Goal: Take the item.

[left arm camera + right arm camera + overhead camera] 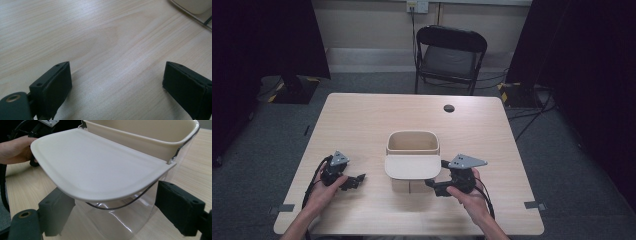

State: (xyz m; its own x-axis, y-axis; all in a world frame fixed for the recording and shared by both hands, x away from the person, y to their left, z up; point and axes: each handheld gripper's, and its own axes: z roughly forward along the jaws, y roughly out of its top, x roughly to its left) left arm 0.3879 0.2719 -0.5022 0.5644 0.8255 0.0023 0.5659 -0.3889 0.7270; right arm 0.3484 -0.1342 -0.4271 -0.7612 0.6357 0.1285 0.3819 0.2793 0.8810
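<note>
Container (412, 145): clear-walled box with cream rim, wire bail and cream lid (412, 167) hinged open toward the lower edge (interior looks empty), at centre of the high view on the bench (362, 120). Left claw (354, 180), lower left, jaws wide over bare wood. Right claw (434, 186), jaws wide beside the container, under the lid. Black folding chair (451, 55), top centre.

I see a light wood table (362, 120) with a round dark grommet hole (449, 108) near its far edge. Grey carpet floor (572, 170) all around. Black folding chair (450, 57) behind the table, against a pale wall (362, 20). Wall socket (417, 5) up top with a cable down. Dark curtains (592, 65) both sides. Black-yellow tape (507, 92) on floor, cables at right.
</note>
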